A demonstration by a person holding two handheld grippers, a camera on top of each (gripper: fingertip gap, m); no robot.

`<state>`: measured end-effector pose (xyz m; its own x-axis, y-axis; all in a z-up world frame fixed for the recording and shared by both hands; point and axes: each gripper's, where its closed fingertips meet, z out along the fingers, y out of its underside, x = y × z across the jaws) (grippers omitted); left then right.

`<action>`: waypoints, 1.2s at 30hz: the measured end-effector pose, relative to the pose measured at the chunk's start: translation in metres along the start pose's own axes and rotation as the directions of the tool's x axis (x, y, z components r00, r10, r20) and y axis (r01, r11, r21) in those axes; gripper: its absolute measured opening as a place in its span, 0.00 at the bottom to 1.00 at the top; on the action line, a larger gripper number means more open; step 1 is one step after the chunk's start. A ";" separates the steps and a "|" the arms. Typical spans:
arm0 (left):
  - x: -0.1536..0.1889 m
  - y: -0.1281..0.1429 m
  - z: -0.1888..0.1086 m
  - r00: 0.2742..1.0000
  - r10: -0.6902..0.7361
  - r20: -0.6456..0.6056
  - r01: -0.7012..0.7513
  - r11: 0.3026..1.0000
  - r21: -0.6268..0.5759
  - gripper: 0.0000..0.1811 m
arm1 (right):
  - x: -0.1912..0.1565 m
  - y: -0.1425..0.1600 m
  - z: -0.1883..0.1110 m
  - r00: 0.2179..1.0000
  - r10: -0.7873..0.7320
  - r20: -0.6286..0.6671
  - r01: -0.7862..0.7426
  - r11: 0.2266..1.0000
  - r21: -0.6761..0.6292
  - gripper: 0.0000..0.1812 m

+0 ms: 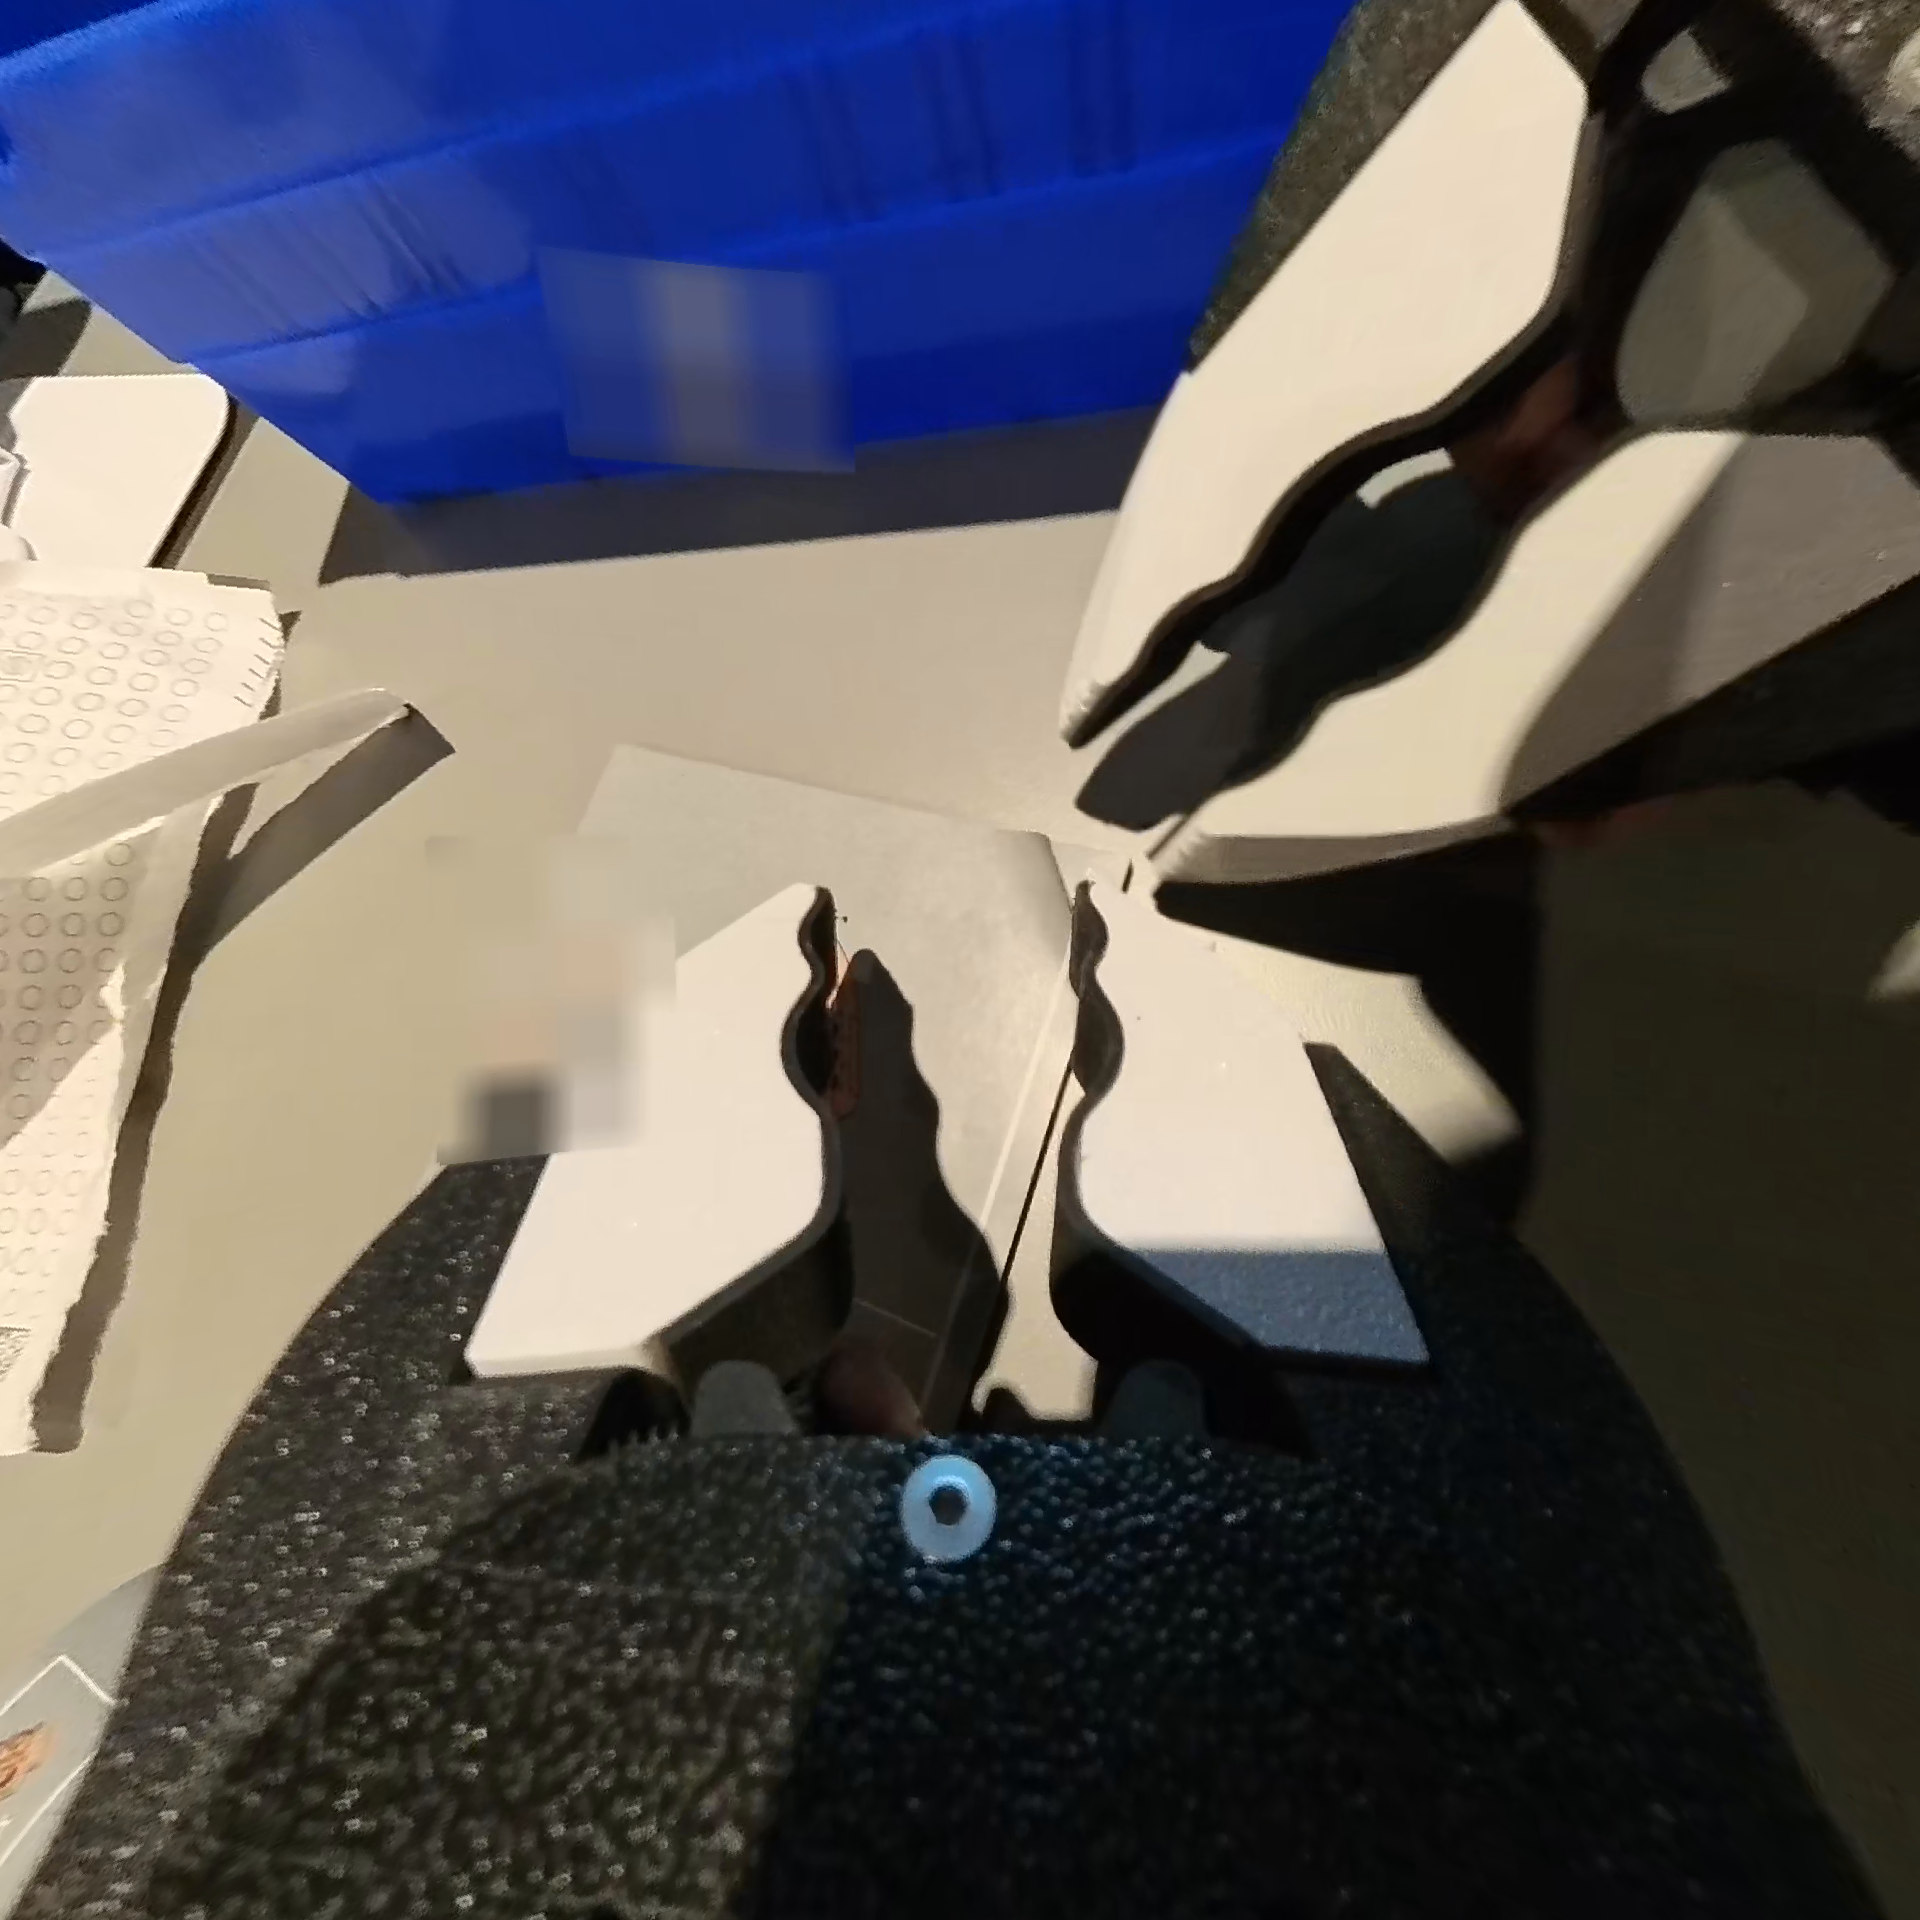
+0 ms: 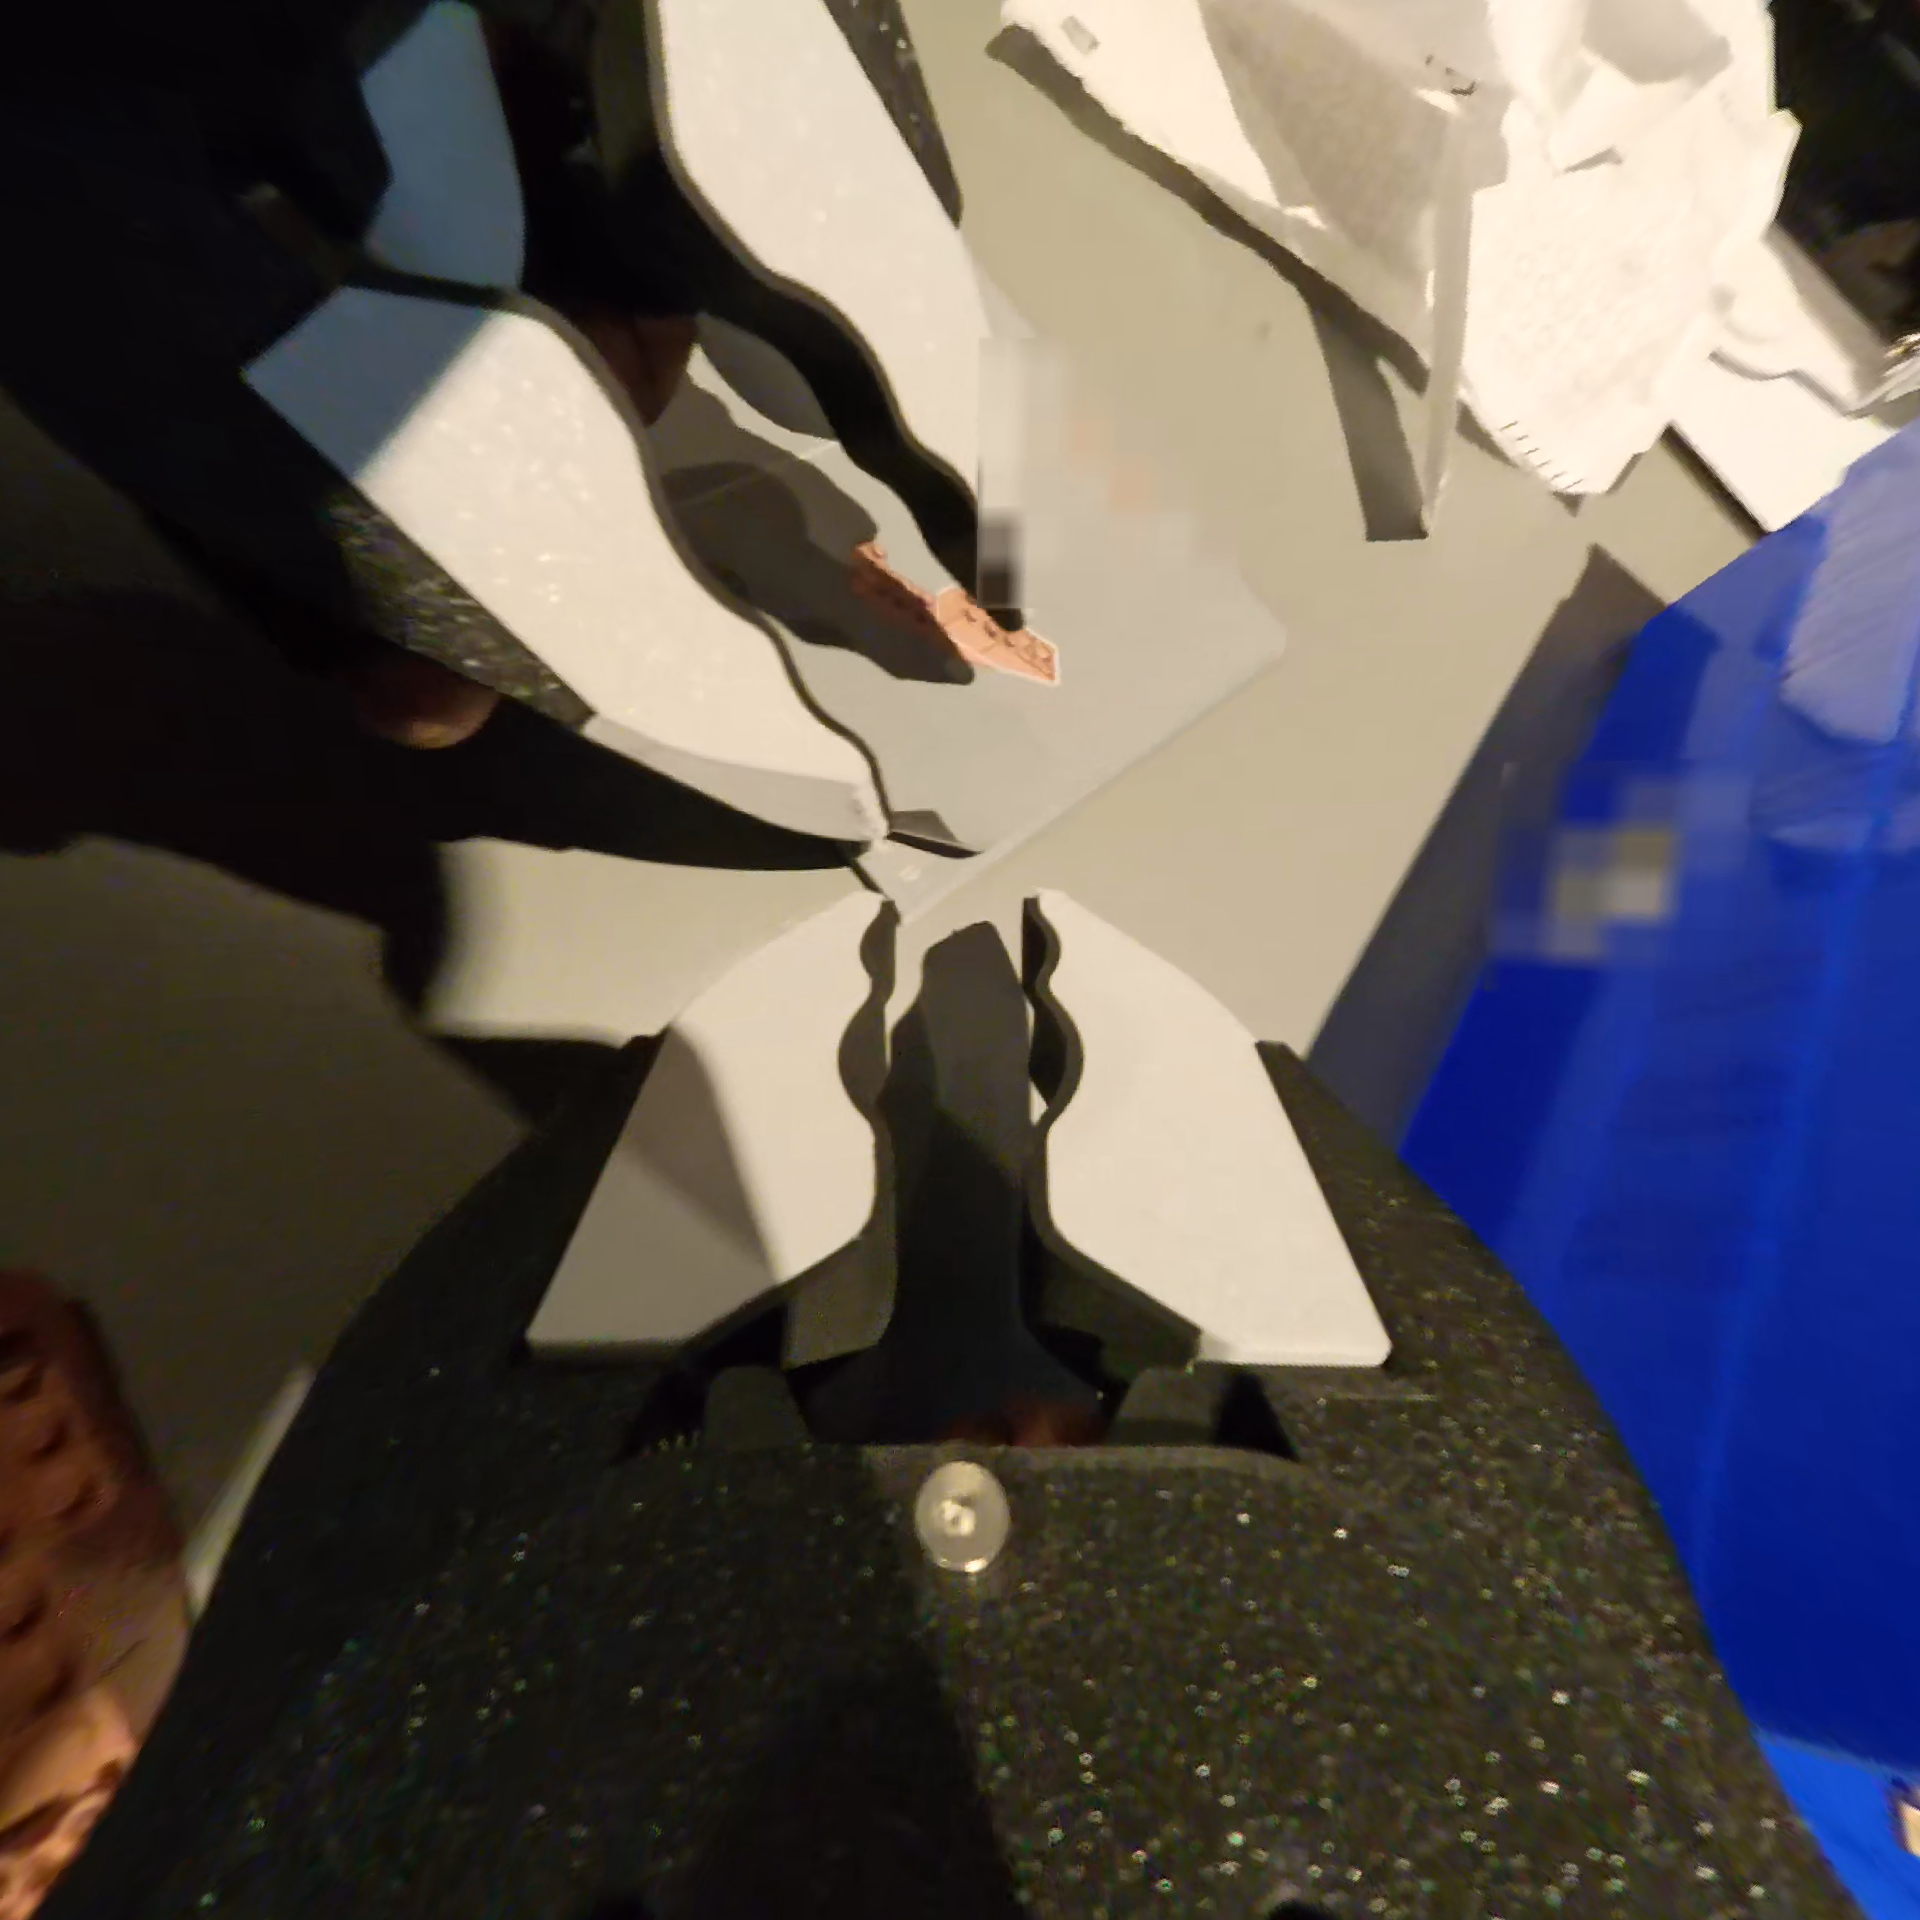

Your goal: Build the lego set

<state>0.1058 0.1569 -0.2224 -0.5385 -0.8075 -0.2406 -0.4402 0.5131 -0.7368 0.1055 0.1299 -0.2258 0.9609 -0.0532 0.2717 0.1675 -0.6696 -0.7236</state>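
Grey worktop under hard light, sharp dark shadows across it; blue bin at the back.

Seeing left gripper at lower centre: white flat fingers, wavy black-edged inner faces, speckled black foam-like body, pale blue ringed screw mid-body. Right gripper showing same build: grey-white fingers, black wavy edging, speckled black housing, clear-silver screw.

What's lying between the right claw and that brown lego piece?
Only bare white sheet, seen in the right wrist view, between right claw and brown lego piece.
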 end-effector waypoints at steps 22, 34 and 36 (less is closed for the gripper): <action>0.004 -0.002 -0.004 1.000 0.017 -0.002 -0.017 1.000 0.005 0.23 | 0.011 -0.006 0.007 0.996 -0.046 -0.074 0.047 0.999 0.014 0.14; 0.000 -0.006 -0.009 0.983 0.126 0.131 -0.126 0.992 -0.009 0.23 | 0.016 -0.015 0.004 0.998 0.013 -0.062 -0.008 0.997 0.079 0.14; -0.001 -0.007 -0.009 0.978 0.142 0.153 -0.142 0.990 -0.015 0.22 | 0.015 -0.016 0.004 0.998 0.011 -0.062 -0.006 0.996 0.085 0.14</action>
<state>0.1028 0.1564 -0.2115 -0.4794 -0.7611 -0.4369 -0.3697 0.6267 -0.6860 0.1185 0.1427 -0.2125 0.9473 -0.1067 0.3021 0.1797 -0.6037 -0.7767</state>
